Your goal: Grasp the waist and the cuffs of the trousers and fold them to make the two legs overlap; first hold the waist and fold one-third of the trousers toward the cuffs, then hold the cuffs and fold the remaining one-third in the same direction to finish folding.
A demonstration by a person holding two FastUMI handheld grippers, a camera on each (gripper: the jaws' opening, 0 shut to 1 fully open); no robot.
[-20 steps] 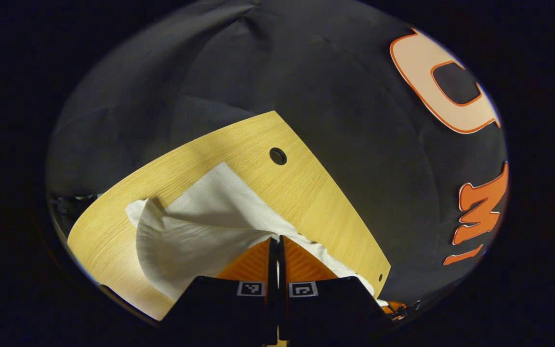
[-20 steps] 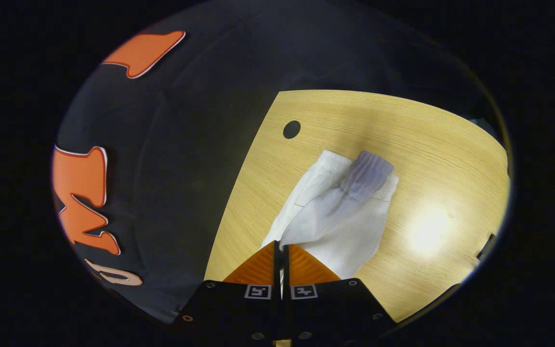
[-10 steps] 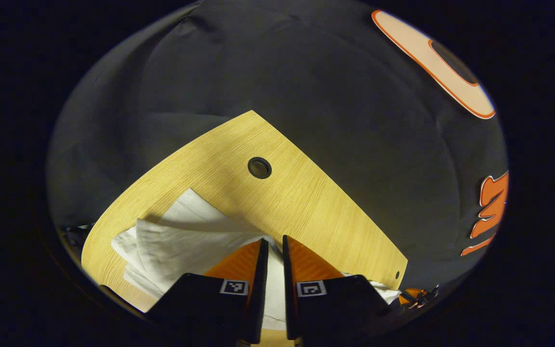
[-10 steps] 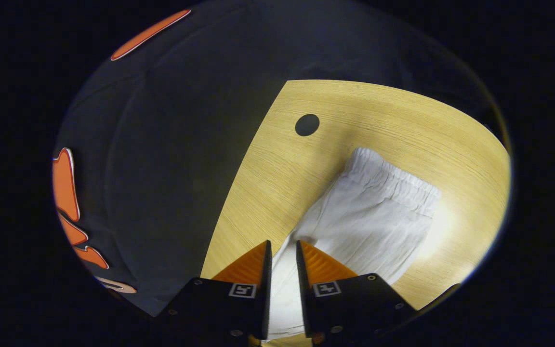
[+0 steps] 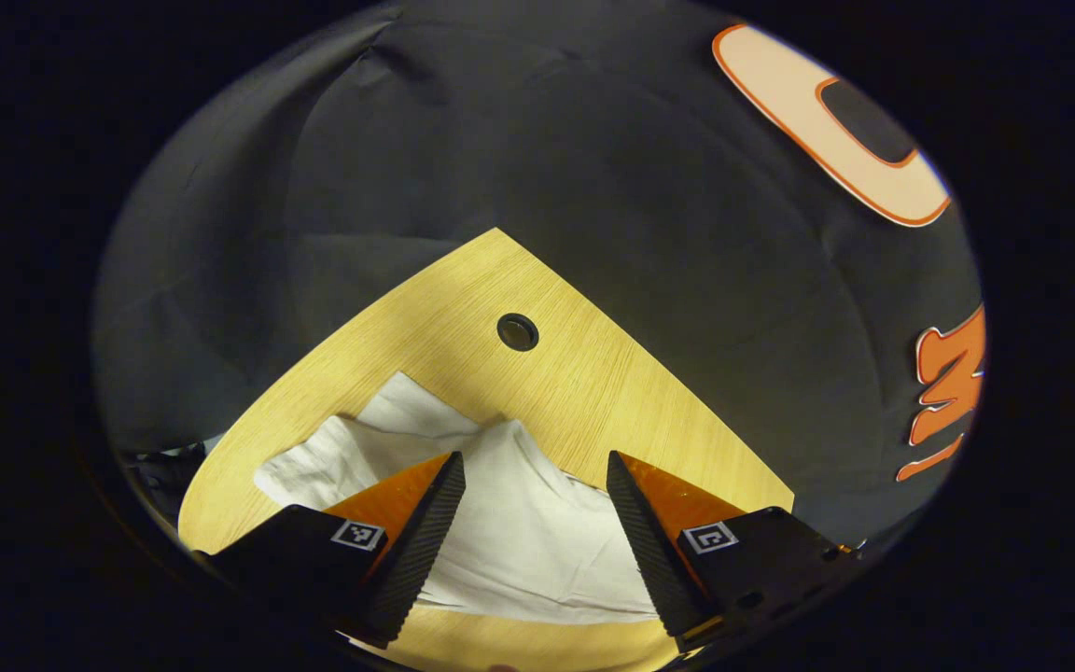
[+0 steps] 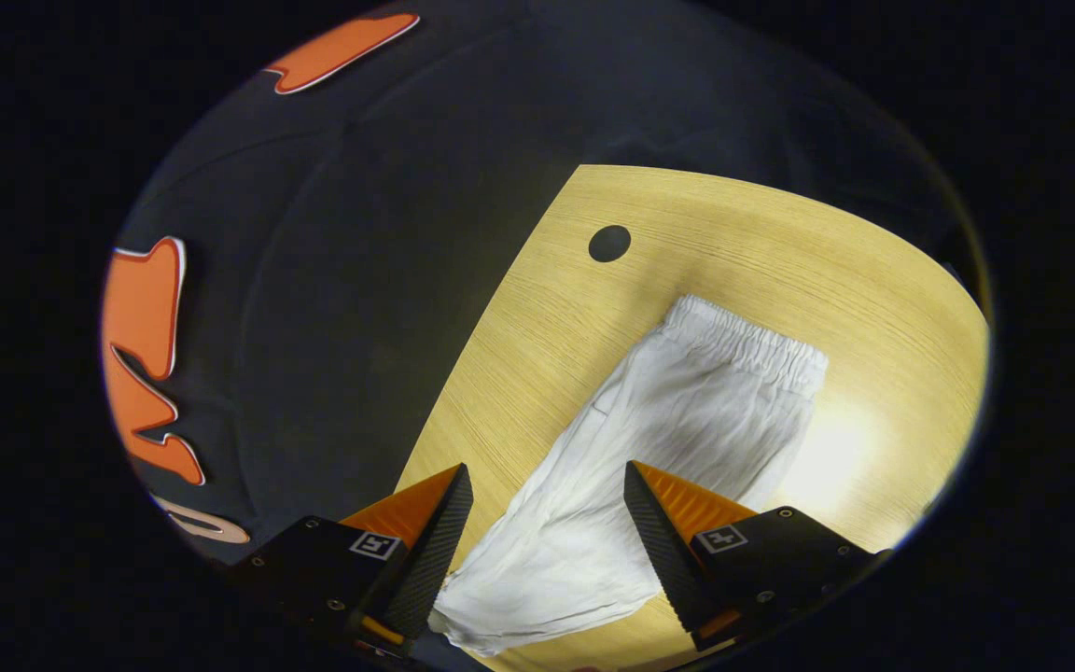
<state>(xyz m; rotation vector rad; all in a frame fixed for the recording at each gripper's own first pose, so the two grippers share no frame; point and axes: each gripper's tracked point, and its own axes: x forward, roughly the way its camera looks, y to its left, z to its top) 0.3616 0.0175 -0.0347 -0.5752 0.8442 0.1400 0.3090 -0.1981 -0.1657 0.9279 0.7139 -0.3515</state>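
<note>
Both grippers hang over the table, jaws spread wide, nothing pinched between them. In the left gripper view, the left gripper [image 5: 536,457] sits at the bottom of the frame, its two wedge-shaped fingers [image 5: 425,523] ridged along their inner faces, and between them lies the white trousers [image 5: 509,532], soft and rumpled. The cloth touches neither finger as far as I can tell. The fabric bunches into a small peak at lower centre, with another layer poking out behind it toward the left; which part of the garment this is I cannot say from here. The table [image 5: 584,392] is pale wood with a fine straight grain, its corner pointing up the middle of the frame, and a round dark hole [image 5: 517,331] sits just above the cloth.

Over to the right gripper view: the right gripper [image 6: 547,467] is likewise parted wide at the bottom, with the trousers [image 6: 677,429] running from lower centre up toward the right of the frame. They lie flat as a long narrow strip. The gathered, ribbed elastic waist [image 6: 747,341] is at the far end, at centre right. The near end lies between the open fingers [image 6: 659,532] at the table's near edge. A bright glare sits on the wood [image 6: 519,373] just right of the fabric, and the hole [image 6: 608,243] shows above the waistband.
</note>
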